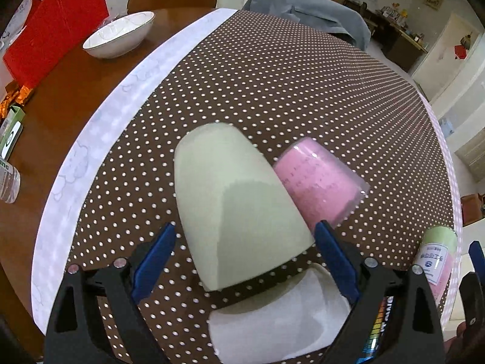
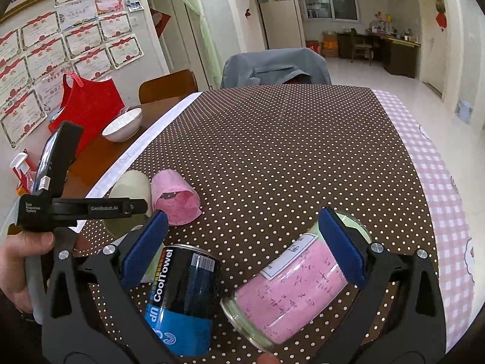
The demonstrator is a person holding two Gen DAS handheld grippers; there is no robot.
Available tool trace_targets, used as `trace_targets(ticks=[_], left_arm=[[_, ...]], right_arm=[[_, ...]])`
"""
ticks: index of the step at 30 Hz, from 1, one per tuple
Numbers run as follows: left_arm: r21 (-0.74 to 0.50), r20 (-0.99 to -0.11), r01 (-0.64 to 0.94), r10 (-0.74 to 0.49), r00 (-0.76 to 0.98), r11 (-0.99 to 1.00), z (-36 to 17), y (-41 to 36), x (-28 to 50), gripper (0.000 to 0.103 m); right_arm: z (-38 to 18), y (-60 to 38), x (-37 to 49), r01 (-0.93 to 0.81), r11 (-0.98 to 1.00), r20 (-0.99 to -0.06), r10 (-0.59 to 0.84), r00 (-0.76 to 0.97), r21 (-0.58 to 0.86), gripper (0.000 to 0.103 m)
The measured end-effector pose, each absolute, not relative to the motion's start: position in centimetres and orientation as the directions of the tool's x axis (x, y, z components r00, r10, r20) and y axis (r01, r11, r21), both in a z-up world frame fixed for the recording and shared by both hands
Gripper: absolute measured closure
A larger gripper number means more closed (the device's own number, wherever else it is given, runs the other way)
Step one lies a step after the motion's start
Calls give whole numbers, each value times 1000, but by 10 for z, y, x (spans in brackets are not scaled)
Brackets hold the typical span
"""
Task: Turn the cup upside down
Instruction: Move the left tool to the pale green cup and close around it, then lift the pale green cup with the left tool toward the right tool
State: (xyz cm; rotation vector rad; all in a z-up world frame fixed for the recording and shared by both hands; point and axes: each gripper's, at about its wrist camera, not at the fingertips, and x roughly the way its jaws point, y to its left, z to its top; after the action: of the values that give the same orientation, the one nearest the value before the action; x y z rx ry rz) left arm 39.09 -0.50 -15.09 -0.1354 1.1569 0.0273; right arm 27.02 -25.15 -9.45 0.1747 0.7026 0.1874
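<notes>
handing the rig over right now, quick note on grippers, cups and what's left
Left gripper: open, straddling the green cup without clamping it.
Right gripper: open, holding nothing, above the CoolTowel can and the pink jar, both lying on the dotted tablecloth.
Cups: the green cup lies on its side, closed base pointing away, with the pink cup lying on its side against it.
Done: the left gripper is lined up on the green cup.
Left: close on it, lift, turn it mouth-down and set it on the cloth. Neither cup is upside down yet.

Dotted tablecloth [image 1: 272, 75] under cups [image 1: 239, 200].
</notes>
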Motion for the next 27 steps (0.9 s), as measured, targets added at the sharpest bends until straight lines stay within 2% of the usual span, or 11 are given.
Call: trace_targets(ticks=[12,17,19,27], left_arm=[[9,-920,-121,56,389,993,-152,13,418,12],[-46,-938,-137,4,346,990,-165,24,421,12],[-77,-933,-130,-25,358,989,-164,26,422,24],[-112,-926,-52,-85,368,992,-163,30,418,25]], right_arm=[[-98,-248,282,-113,969,-640,232,732,221,6],[-100,-246,286,-113,968,-645,235,727,225,6],[-101,-246,287,-114,968,-646,235,726,225,6],[-94,-243,279,-116,967,-631,236,739,225,6]])
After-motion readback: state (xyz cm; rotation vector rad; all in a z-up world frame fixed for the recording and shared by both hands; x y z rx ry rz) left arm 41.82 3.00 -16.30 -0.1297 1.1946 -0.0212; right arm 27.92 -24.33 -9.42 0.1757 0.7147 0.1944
